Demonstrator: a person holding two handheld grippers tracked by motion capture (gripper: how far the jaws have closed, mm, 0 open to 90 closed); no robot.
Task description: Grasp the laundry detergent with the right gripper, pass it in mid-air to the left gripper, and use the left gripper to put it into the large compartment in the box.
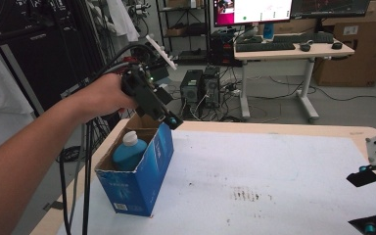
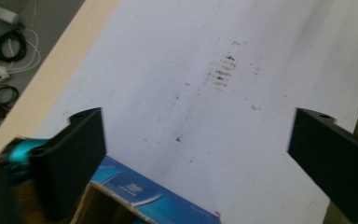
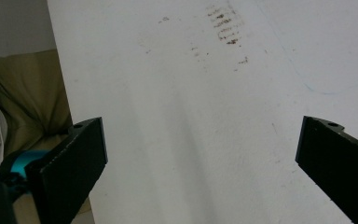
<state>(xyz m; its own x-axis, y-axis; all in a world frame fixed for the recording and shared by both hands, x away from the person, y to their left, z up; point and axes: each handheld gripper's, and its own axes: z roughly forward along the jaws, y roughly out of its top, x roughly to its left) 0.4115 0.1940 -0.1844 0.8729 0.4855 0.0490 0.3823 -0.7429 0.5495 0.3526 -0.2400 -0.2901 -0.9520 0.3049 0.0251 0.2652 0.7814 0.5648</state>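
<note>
Standing upright, the open blue carton holds a blue bottle, cap up, just below the left gripper, on the stained white table; an office desk behind. Left gripper view: jaws wide, carton between them. Right gripper view: right gripper wide over bare table.

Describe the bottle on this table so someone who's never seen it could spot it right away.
Start at the white table and go to its left edge, where an open blue box stands. The bottle is inside it: teal with a white cap, the one rounded thing in the box.
</note>
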